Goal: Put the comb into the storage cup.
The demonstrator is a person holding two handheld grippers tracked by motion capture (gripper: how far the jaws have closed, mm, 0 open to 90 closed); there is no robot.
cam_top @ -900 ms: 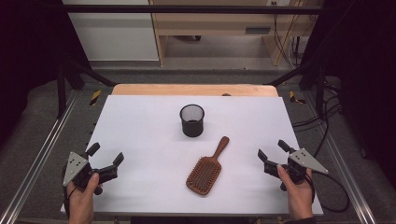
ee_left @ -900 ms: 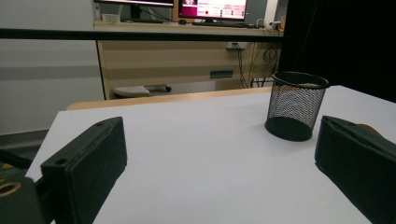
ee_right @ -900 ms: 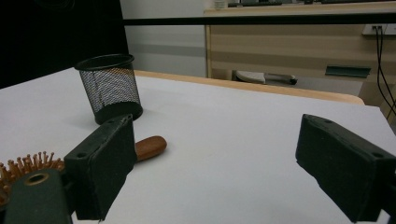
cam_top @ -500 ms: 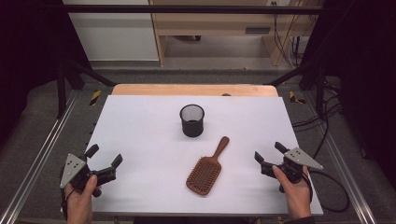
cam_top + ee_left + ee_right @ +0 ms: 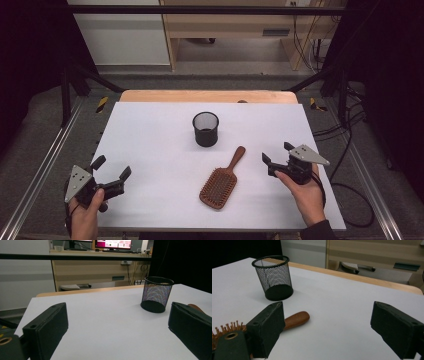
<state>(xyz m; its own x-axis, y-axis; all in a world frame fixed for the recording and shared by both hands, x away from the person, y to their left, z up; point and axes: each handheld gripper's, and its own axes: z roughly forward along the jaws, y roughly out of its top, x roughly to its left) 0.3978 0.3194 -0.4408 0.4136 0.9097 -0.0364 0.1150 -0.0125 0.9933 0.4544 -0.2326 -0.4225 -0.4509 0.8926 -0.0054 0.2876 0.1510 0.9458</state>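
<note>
High view has the right gripper, jaws apart, now moved left and closer to the hairbrush lying just near the cup, likely lining up a grasp, while the left gripper waits open.

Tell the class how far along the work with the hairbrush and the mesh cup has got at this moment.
Nothing looks done yet: the hairbrush lies flat on the table, bristles up, apart from the upright mesh cup. In hand: the right gripper is open beside the brush handle, holding nothing; the left gripper is open near the table's corner. Left: gripping the brush and, probably, moving it to the cup.
</note>
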